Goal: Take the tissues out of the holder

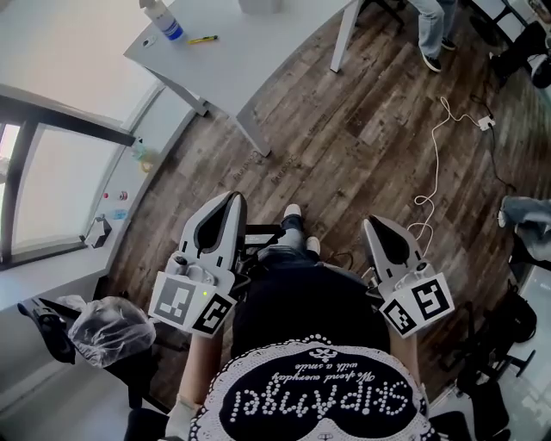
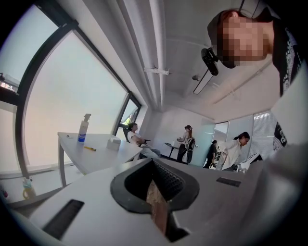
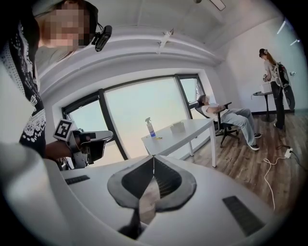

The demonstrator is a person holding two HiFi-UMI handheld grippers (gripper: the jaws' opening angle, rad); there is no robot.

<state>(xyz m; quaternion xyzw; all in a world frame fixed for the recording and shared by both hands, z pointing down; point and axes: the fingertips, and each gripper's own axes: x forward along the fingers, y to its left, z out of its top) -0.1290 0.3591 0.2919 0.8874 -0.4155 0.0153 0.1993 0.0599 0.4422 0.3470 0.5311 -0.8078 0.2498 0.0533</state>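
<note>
The white tissue holder [image 2: 113, 142] [image 3: 177, 127] stands far off on a white table [image 1: 232, 60] [image 2: 98, 156] [image 3: 190, 130], beside a spray bottle [image 1: 164, 17] [image 2: 83, 129] [image 3: 150, 128] and a yellow pen [image 1: 203, 39] [image 2: 89, 148]. Both grippers are held close to the person's body, well short of the table. The left gripper [image 1: 231, 197] [image 2: 153, 161] is shut with nothing in it. Its tips meet. The right gripper [image 1: 368, 222] [image 3: 153, 157] is shut and empty too. In the right gripper view the left gripper [image 3: 89, 141] shows at the left.
Wood floor lies between me and the table. A white cable [image 1: 435, 164] [image 3: 274, 163] trails over the floor at the right. A person sits on a chair [image 3: 231, 117] beyond the table, and others stand further back [image 2: 186, 143]. A plastic-wrapped bundle [image 1: 108, 329] sits at the lower left.
</note>
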